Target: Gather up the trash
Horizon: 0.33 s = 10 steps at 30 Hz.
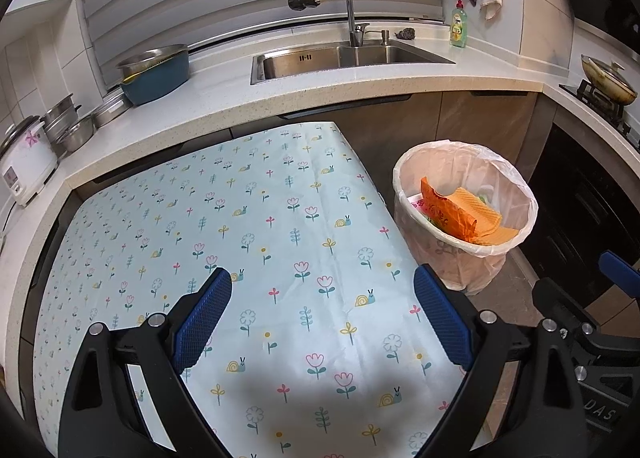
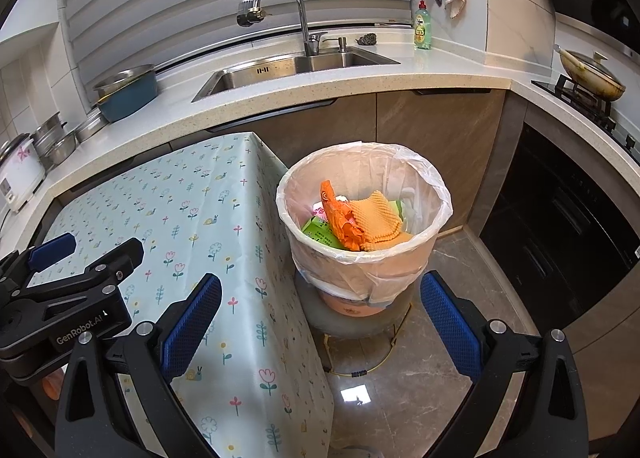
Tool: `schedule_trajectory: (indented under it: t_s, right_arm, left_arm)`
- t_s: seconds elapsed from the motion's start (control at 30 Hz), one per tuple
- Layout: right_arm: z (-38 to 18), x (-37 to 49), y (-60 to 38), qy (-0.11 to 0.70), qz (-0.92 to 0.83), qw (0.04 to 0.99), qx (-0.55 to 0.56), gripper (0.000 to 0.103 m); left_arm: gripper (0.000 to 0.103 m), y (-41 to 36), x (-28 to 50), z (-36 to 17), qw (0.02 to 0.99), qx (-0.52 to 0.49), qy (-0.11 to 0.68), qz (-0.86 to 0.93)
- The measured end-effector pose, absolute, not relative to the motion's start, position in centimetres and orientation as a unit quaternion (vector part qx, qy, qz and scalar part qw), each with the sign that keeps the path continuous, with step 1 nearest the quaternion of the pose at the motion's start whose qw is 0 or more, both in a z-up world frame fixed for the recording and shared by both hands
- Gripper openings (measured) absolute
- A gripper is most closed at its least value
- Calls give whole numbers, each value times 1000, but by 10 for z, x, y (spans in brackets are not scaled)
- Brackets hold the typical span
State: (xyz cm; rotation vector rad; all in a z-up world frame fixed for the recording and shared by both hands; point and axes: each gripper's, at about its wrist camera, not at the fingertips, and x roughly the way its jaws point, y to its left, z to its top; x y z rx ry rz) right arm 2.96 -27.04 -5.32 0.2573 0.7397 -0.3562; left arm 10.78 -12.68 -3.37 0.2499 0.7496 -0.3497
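A trash bin (image 2: pixel 400 270) lined with a white plastic bag stands on a grey stool to the right of the table; it also shows in the left wrist view (image 1: pixel 516 182). Inside lie an orange wrapper (image 2: pixel 340 222), an orange rippled foam sheet (image 2: pixel 376 218) and a green packet (image 2: pixel 316 232). My left gripper (image 1: pixel 322 318) is open and empty above the table's flower-print cloth (image 1: pixel 260 242). My right gripper (image 2: pixel 320 322) is open and empty, in front of the bin and above the table's right edge.
A kitchen counter (image 1: pixel 360 86) with a sink (image 1: pixel 344 58) runs behind the table. A blue pot (image 1: pixel 156 74), steel bowls and a rice cooker (image 1: pixel 24 162) stand at left. A stove with a pan (image 2: pixel 588 74) is at right. The stool (image 2: pixel 348 324) stands on a marble floor.
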Motion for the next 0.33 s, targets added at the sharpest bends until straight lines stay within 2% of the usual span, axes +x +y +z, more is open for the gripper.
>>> schedule_trajectory:
  t_s: [0.33]
  right_arm:
    - [-56,29,-272,360,-173,908,127,96]
  left_arm:
    - [88,-128,111,-40,904,123,370,-176]
